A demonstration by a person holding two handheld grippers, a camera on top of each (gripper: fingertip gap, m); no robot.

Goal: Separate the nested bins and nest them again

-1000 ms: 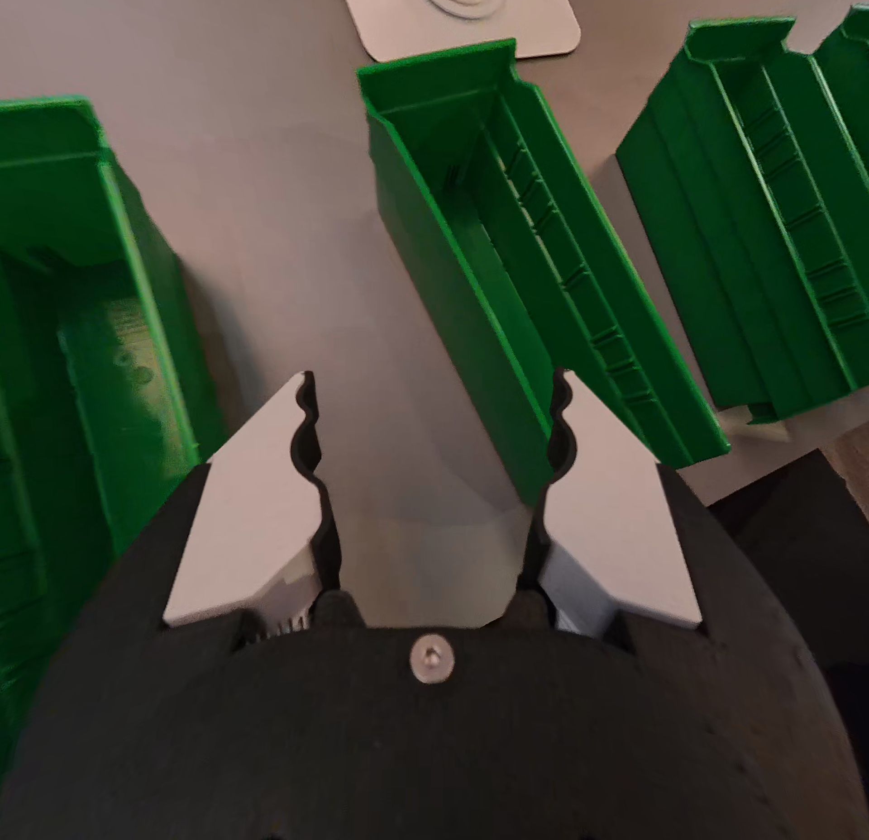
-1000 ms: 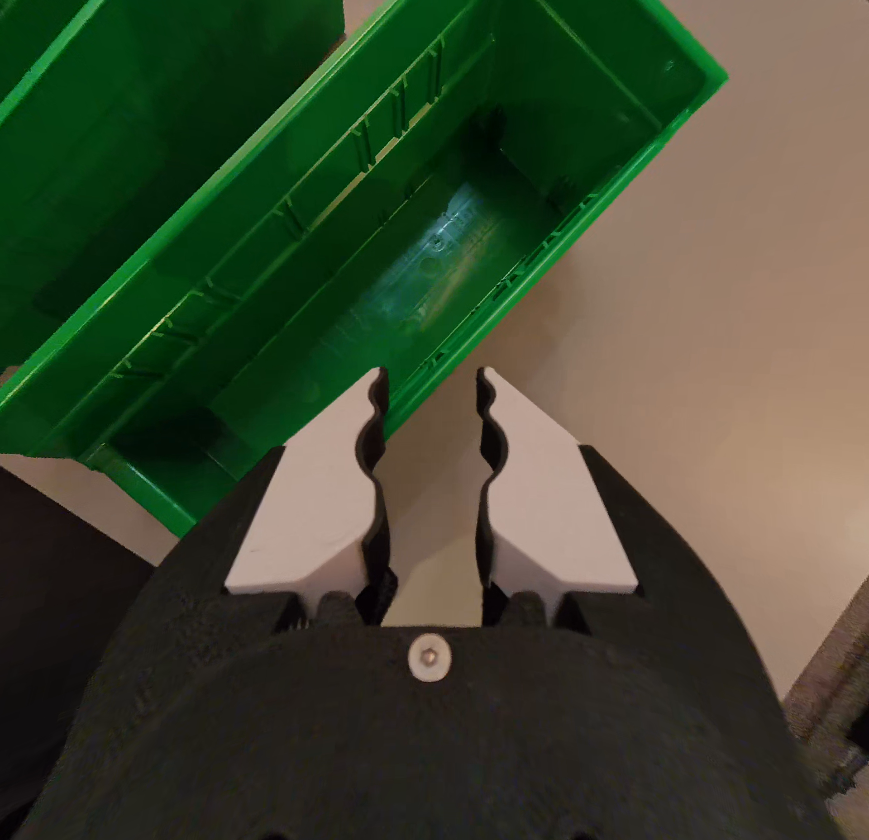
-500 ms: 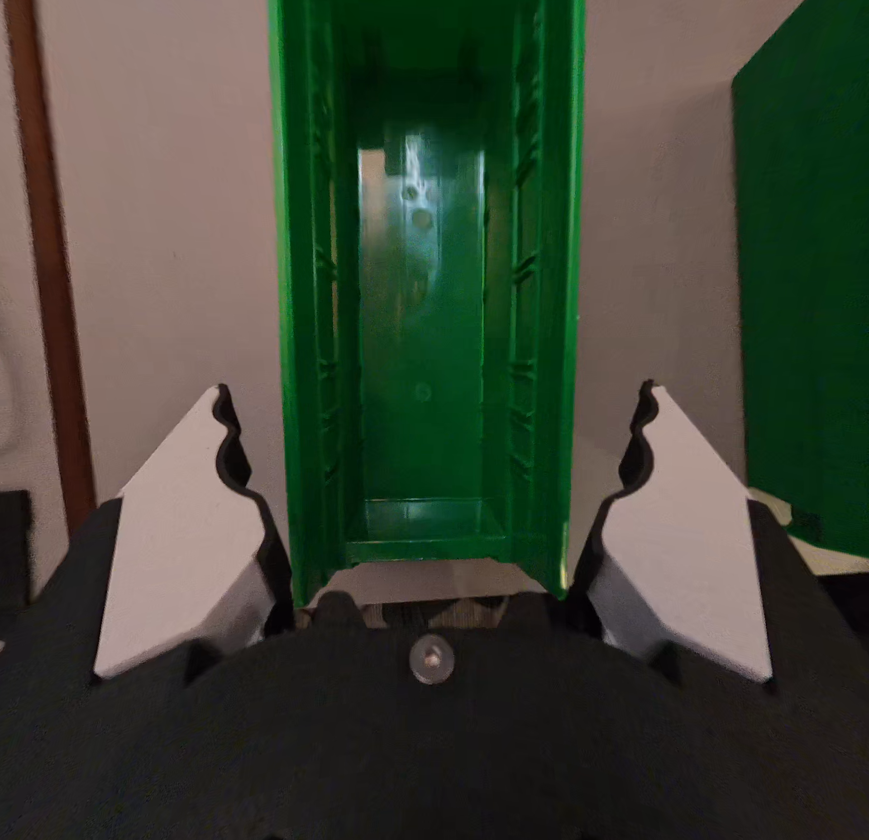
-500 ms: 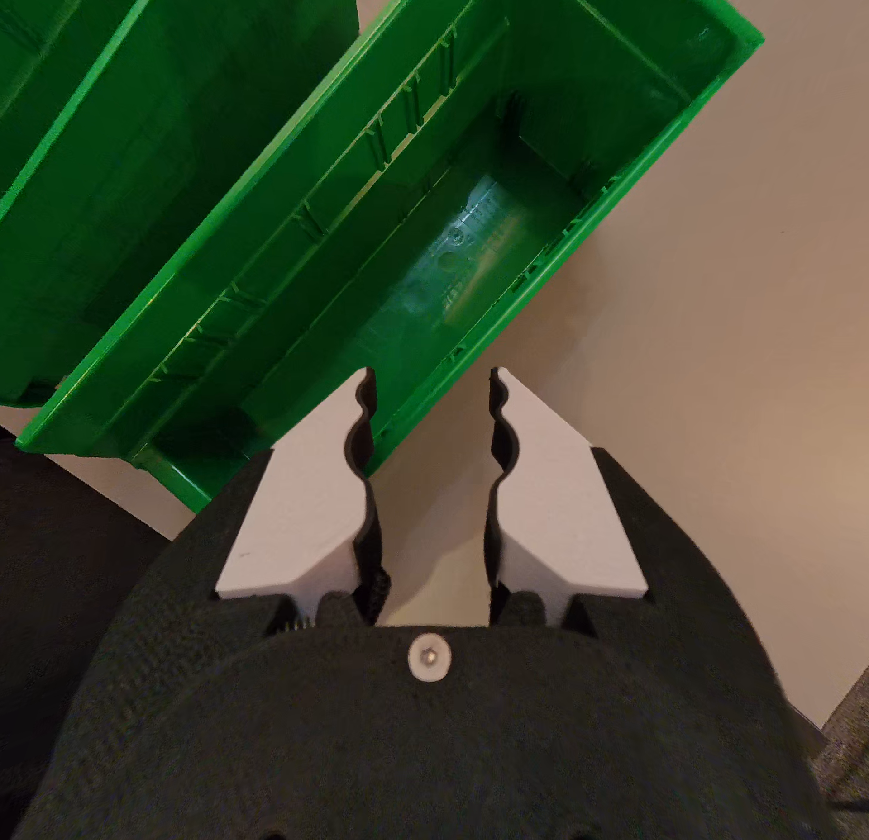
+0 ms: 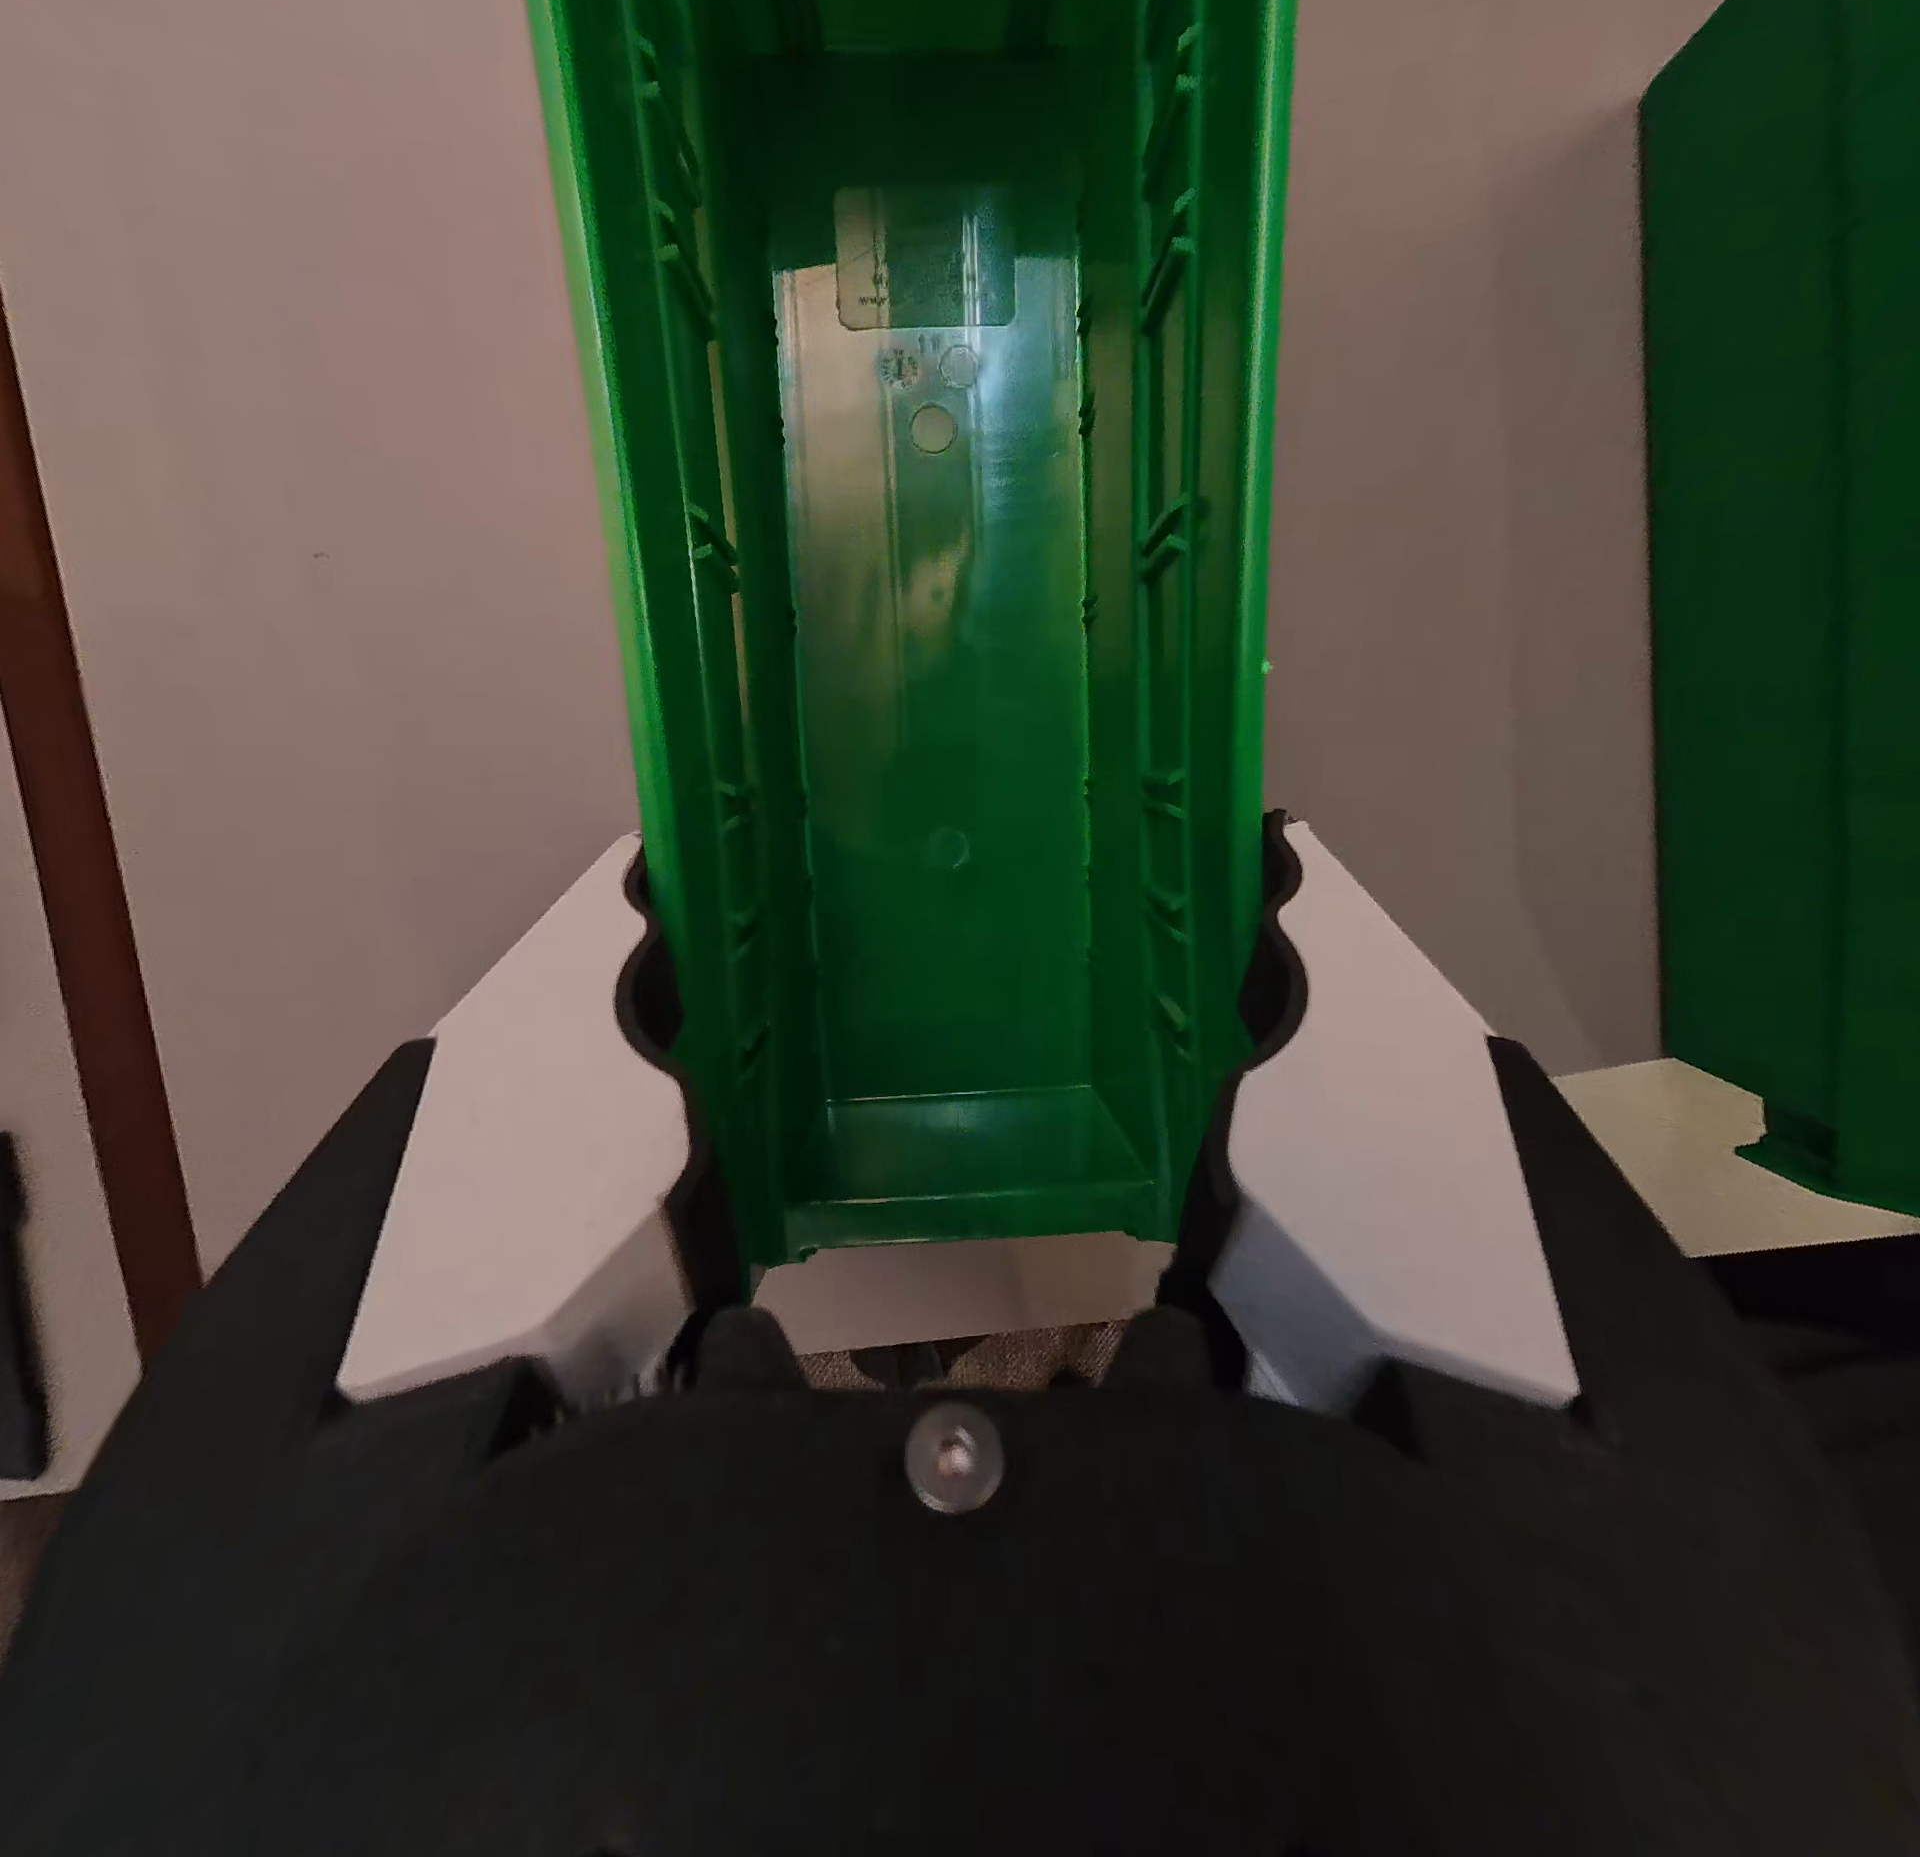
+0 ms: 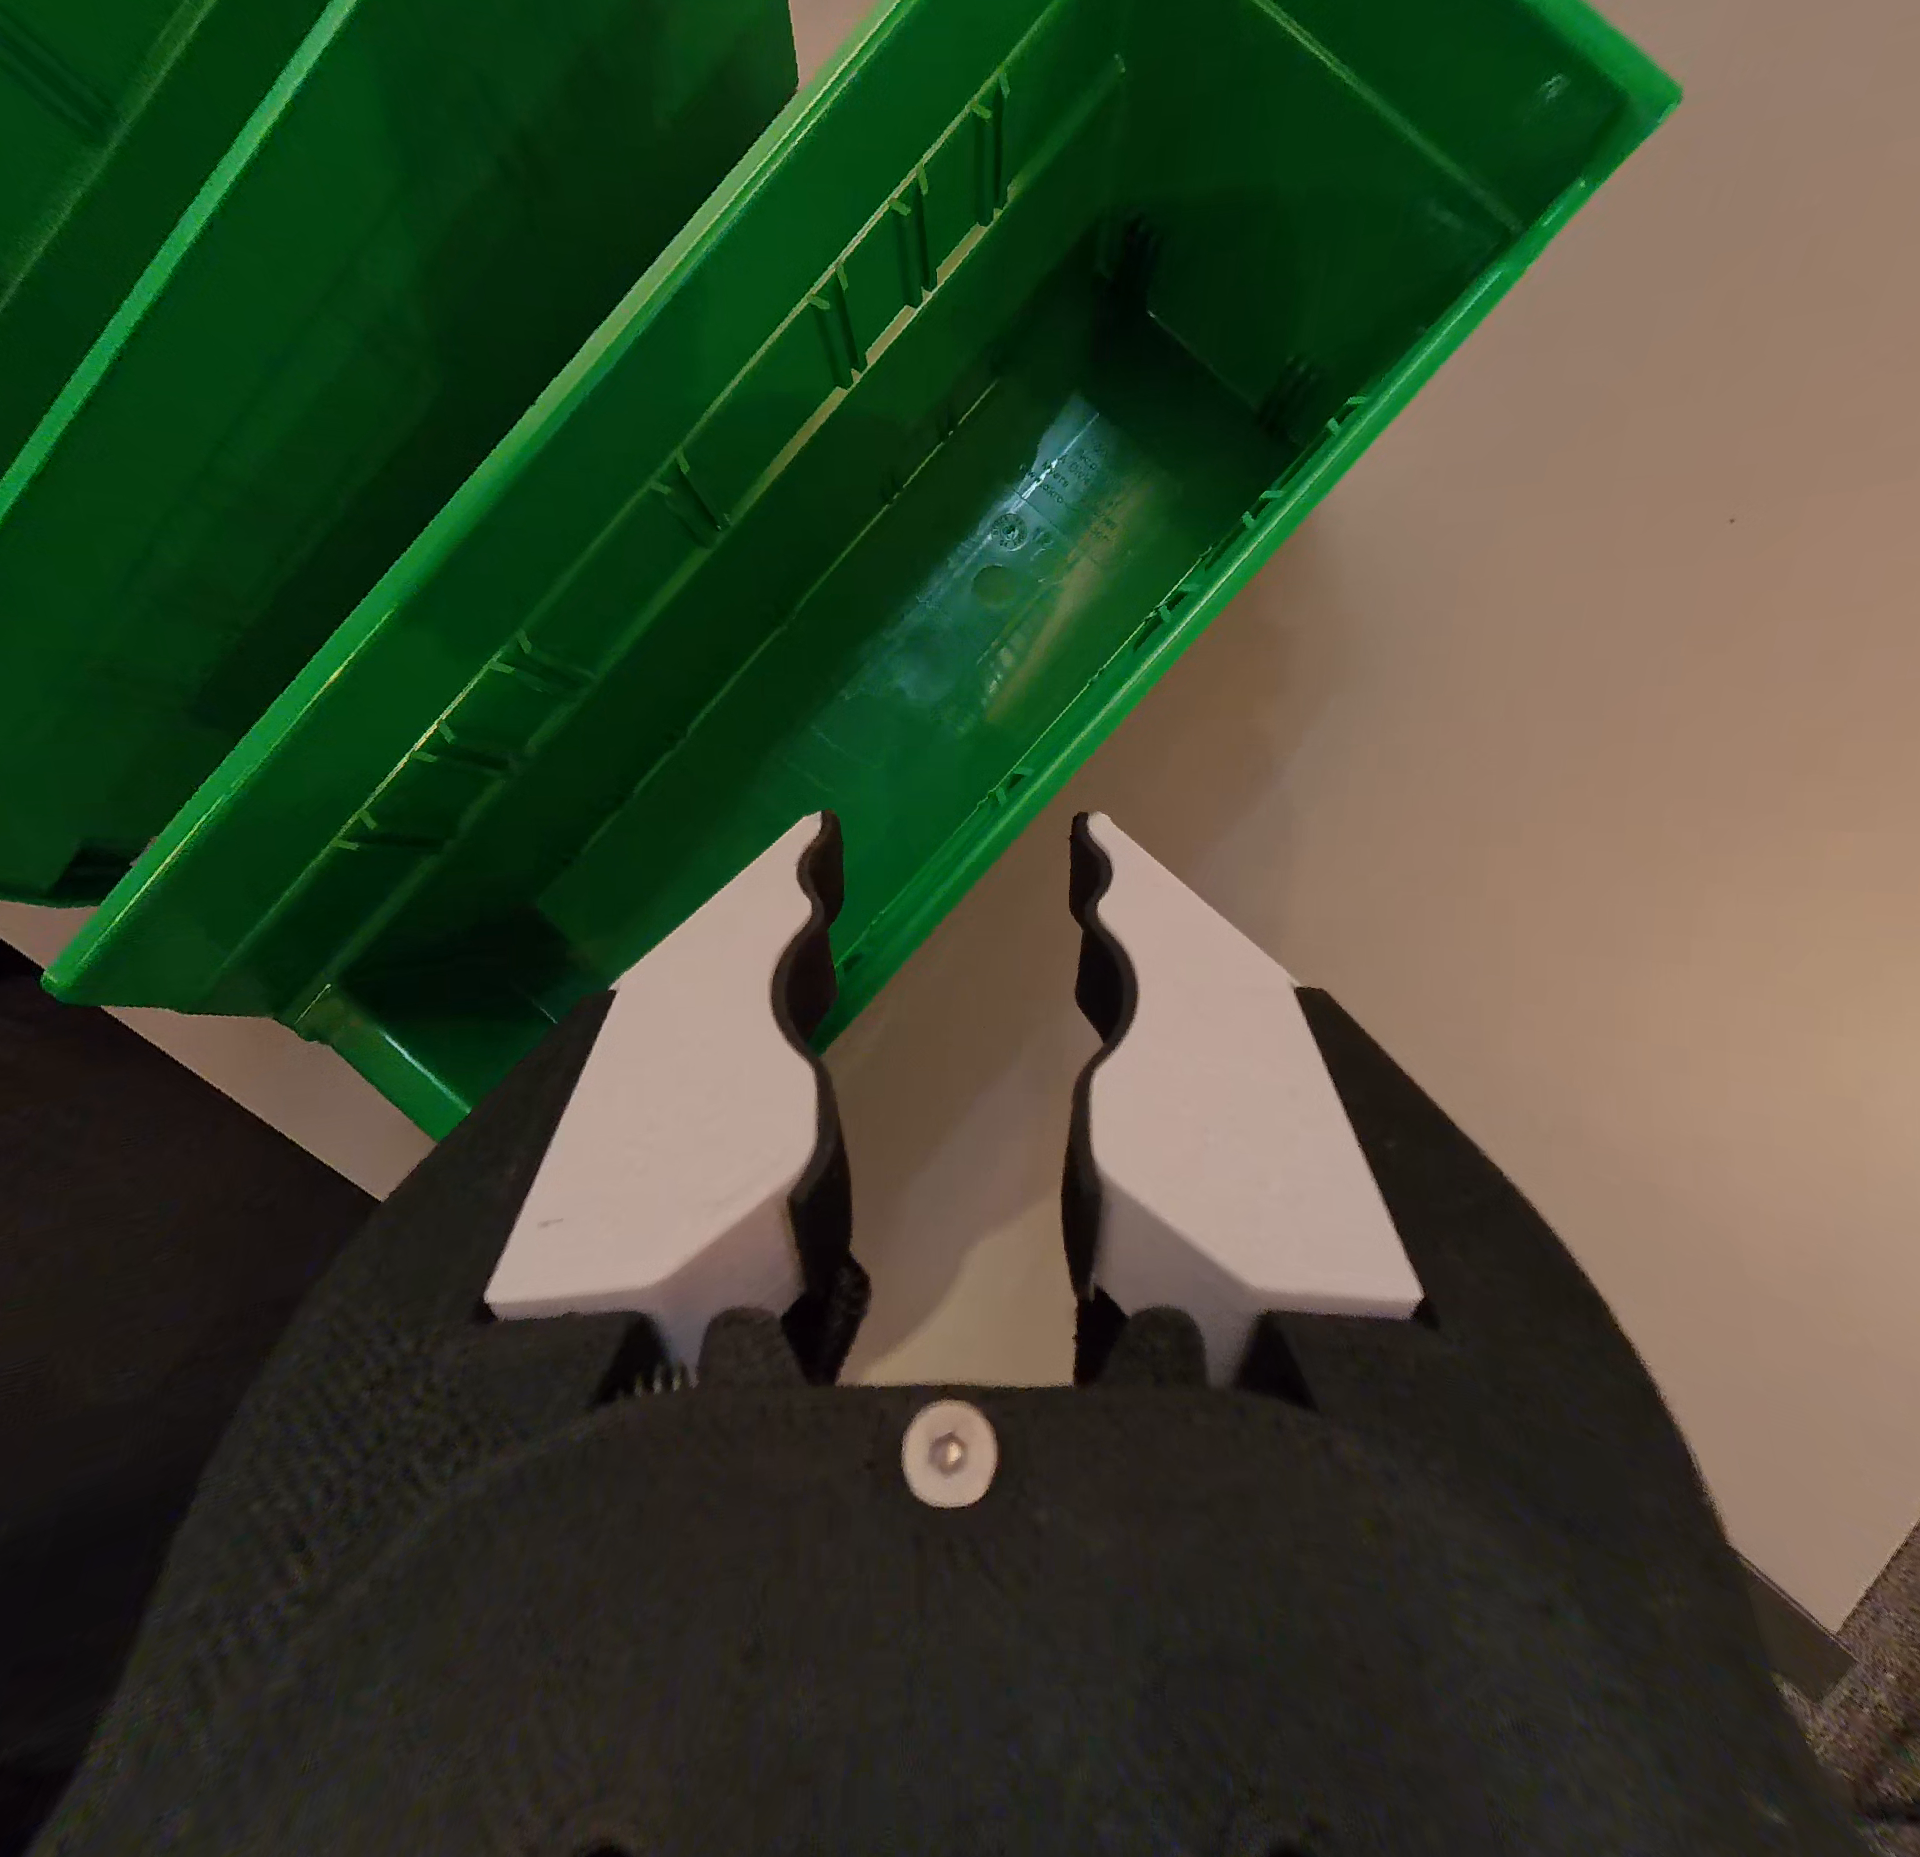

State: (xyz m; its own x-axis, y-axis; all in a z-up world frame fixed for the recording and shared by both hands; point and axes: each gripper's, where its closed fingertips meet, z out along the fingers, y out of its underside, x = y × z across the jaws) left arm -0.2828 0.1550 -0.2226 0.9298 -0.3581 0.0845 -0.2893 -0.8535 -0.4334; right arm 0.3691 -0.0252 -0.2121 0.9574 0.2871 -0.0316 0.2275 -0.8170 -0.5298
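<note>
Jaws of the left gripper (image 5: 956, 1038) pinch the narrow green bin (image 5: 935, 612) across its outer walls, where half a second ago they stood wide of it; the grasp looks made, so lifting it toward another bin seems next. A pale sticker (image 5: 925, 259) lies on its floor, writing too small to read. Another bin (image 5: 1797, 602) stands toward the bench's right edge.

Right gripper (image 6: 951, 934) jaws are partly spread and empty, over the near rim of a second open bin (image 6: 935, 477) beside a third (image 6: 364, 301); moulded marks there are illegible.
</note>
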